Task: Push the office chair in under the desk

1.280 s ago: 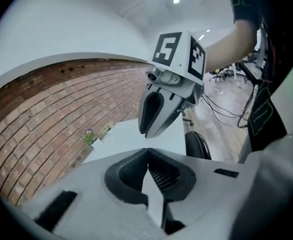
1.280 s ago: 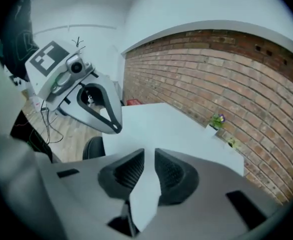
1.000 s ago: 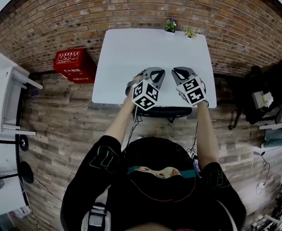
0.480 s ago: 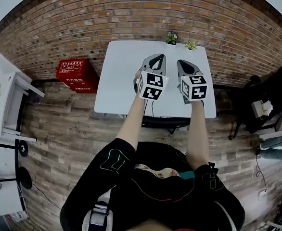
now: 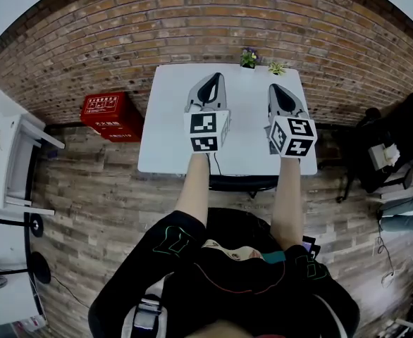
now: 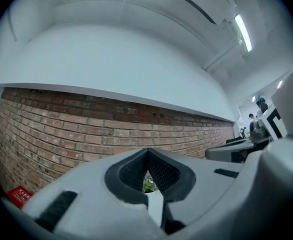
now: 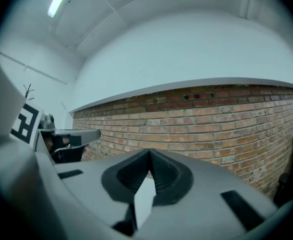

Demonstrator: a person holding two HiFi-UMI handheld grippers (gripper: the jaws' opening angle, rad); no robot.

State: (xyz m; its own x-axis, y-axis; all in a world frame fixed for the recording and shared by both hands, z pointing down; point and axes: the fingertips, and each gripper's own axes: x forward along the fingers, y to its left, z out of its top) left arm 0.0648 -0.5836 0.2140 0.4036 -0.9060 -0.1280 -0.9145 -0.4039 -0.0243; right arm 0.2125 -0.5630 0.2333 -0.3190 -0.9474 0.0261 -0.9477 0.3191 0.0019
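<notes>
The white desk (image 5: 168, 122) stands against the brick wall. Only a black edge of the office chair (image 5: 243, 183) shows below the desk's front edge; the remainder is hidden under the top. Both grippers hang in the air above the desk, apart from the chair. My left gripper (image 5: 210, 83) is shut with nothing in it, its tips pointing at the wall; in the left gripper view (image 6: 147, 153) the jaws meet. My right gripper (image 5: 277, 90) is shut and empty too, and in the right gripper view (image 7: 150, 152) its jaws are also together.
Two small potted plants (image 5: 249, 56) (image 5: 278, 67) sit at the desk's far edge. A red box (image 5: 108, 111) lies on the floor left of the desk. White furniture (image 5: 5, 146) stands at far left, and dark clutter (image 5: 393, 143) at right.
Both grippers rose from the chair back at the desk's front edge to over the desk top and spread apart. Less of the chair shows below the desk.
</notes>
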